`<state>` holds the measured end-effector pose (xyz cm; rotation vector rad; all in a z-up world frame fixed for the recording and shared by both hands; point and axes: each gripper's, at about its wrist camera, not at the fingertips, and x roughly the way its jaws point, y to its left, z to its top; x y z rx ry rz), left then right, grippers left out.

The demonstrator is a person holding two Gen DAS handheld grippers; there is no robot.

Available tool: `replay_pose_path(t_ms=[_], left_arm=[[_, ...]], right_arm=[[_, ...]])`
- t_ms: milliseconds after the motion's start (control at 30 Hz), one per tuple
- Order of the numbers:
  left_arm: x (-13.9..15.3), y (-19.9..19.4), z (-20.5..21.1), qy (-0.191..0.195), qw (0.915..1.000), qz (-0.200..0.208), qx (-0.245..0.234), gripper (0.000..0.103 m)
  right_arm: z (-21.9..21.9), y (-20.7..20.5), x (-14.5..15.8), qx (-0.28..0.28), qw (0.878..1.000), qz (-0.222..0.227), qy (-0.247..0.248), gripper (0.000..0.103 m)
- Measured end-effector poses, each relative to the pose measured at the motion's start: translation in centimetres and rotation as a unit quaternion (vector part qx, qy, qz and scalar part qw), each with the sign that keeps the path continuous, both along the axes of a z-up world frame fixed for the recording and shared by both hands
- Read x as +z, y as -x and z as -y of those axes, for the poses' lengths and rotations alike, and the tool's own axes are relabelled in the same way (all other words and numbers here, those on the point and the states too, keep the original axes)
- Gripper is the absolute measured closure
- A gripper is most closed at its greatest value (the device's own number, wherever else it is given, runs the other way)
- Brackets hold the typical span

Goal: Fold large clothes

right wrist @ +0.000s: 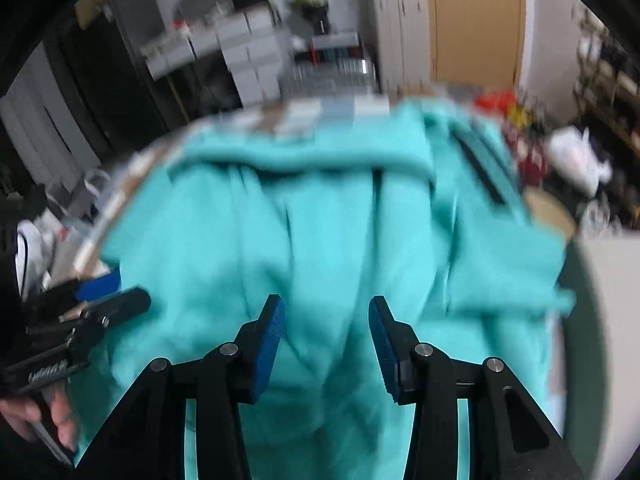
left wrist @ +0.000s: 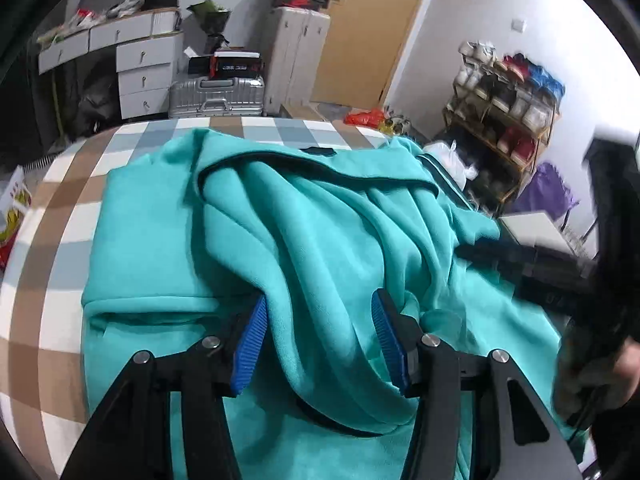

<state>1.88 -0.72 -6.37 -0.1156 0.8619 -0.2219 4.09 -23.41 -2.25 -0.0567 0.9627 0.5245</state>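
I hold one gripper in each hand over a big teal shirt (left wrist: pixel 224 240). The shirt lies spread on the table (left wrist: pixel 52 208), which has a checked cloth of white, tan and grey squares. The shirt is bunched into long soft folds in the middle, and a dark edge runs along its far part.

My left gripper (left wrist: pixel 316 320) is partly open. A thick fold of the shirt runs between its blue pads (left wrist: pixel 250 348), but the pads do not squeeze it. There is a gap on each side of the fold.

My right gripper (right wrist: pixel 326 320) is also partly open. It hangs above the shirt, and the cloth shows between its blue pads. That picture is blurry, so I cannot tell if the tips touch the cloth.

In the right view my left hand (right wrist: pixel 36 420) is at the left edge.

Behind the table are white drawers (left wrist: pixel 144 76), a silver suitcase (left wrist: pixel 216 96) and a shoe rack (left wrist: pixel 508 116).
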Motion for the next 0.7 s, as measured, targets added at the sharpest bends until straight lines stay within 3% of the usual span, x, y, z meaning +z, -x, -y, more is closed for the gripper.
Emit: replay_pose_path(t_ms=[67, 133, 167, 233, 267, 333, 367, 400, 467, 567, 700], left_arm=[[-3.0, -1.4, 0.8, -0.017, 0.9983, -0.056, -0.007, 0.052], [-6.1, -2.4, 0.4, -0.017, 0.9935, -0.112, -0.001, 0.053], [-5.8, -2.0, 0.3, -0.016, 0.9965, -0.082, 0.001, 0.049], [-6.1, -2.3, 0.4, -0.037, 0.9945, -0.098, -0.005, 0.049], [-6.2, -2.3, 0.1, -0.033, 0.9944, -0.1, -0.005, 0.049], [-6.5, -2.3, -1.0, -0.007, 0.9942, -0.108, -0.002, 0.049], [-6.3, -2.5, -1.3, 0.002, 0.9941, -0.109, 0.002, 0.049], [-6.2, -2.4, -1.7, 0.008, 0.9942, -0.107, 0.005, 0.049], [-5.8, -2.2, -2.3, 0.012, 0.9954, -0.094, 0.013, 0.049], [-6.0, -2.1, -2.4, -0.002, 0.9952, -0.097, 0.01, 0.049], [-6.4, -2.6, -2.8, 0.0, 0.9943, -0.107, 0.007, 0.048]], right_arm=[[-0.2, -0.6, 0.5, 0.005, 1.0, 0.007, -0.007, 0.055], [-1.1, -1.7, -0.7, 0.004, 1.0, -0.017, 0.001, 0.054], [-1.5, -2.1, -2.7, 0.005, 0.999, -0.047, 0.016, 0.054], [-2.2, -2.0, -7.3, 0.009, 0.992, -0.112, 0.053, 0.052], [-2.2, -0.9, -6.6, 0.013, 0.997, -0.063, 0.042, 0.053], [-2.7, -0.5, -5.8, 0.036, 0.994, -0.075, 0.064, 0.054], [-2.5, -0.6, -5.0, 0.039, 0.995, -0.078, 0.052, 0.063], [-2.0, -1.0, -3.4, 0.037, 0.996, -0.074, 0.021, 0.066], [-1.6, -2.5, -0.3, 0.021, 0.999, -0.05, -0.006, 0.065], [-2.6, -5.8, 2.7, -0.004, 1.0, -0.015, 0.008, 0.064], [-4.5, -10.3, 2.0, -0.038, 0.998, -0.037, 0.026, 0.064]])
